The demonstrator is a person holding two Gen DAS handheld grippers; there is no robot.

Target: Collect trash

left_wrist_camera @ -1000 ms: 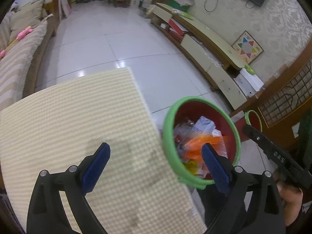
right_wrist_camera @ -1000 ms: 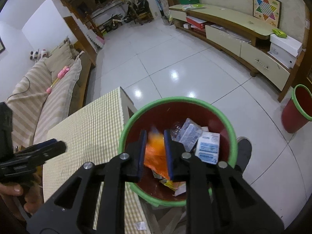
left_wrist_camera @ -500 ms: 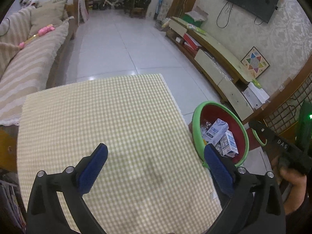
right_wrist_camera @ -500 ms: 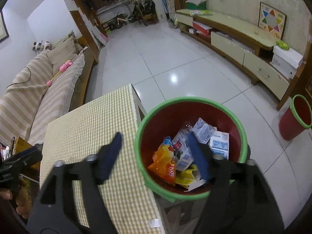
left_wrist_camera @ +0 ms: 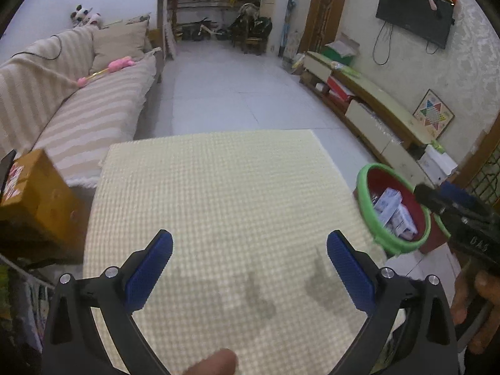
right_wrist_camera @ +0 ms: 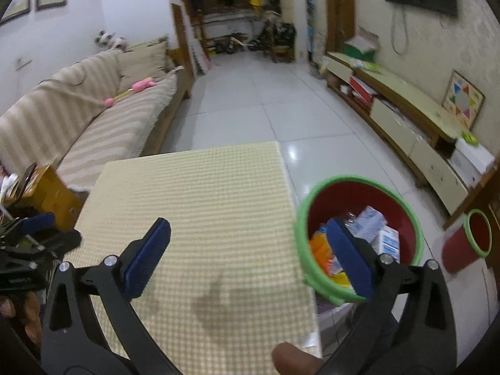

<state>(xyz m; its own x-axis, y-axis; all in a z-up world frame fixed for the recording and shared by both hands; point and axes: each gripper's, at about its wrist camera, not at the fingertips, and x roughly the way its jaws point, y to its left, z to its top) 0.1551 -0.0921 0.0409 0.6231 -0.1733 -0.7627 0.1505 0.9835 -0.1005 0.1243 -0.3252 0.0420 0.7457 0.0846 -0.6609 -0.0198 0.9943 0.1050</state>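
Observation:
A red trash bin with a green rim (right_wrist_camera: 359, 181) stands at the right edge of the checked table (right_wrist_camera: 193, 206). It holds white cartons (right_wrist_camera: 387, 240) and an orange wrapper (right_wrist_camera: 320, 250). The bin also shows in the left wrist view (left_wrist_camera: 368, 200), with cartons (left_wrist_camera: 389, 203) inside. My right gripper (right_wrist_camera: 250, 256) is open and empty above the table's right front, its right finger in front of the bin. My left gripper (left_wrist_camera: 250, 265) is open and empty above the table (left_wrist_camera: 218, 193). The right gripper (left_wrist_camera: 453, 215) shows at the right edge of the left wrist view.
A striped sofa (left_wrist_camera: 78, 109) with a pink toy (left_wrist_camera: 118, 64) runs along the left. A brown cardboard box (left_wrist_camera: 34, 200) stands left of the table. A low TV cabinet (right_wrist_camera: 406, 115) lines the right wall. A second red bin (right_wrist_camera: 468, 243) stands on the floor at right.
My right gripper opened and let the orange wrapper drop into the bin. Both grippers have pulled back and tilted up, so more of the table and room shows.

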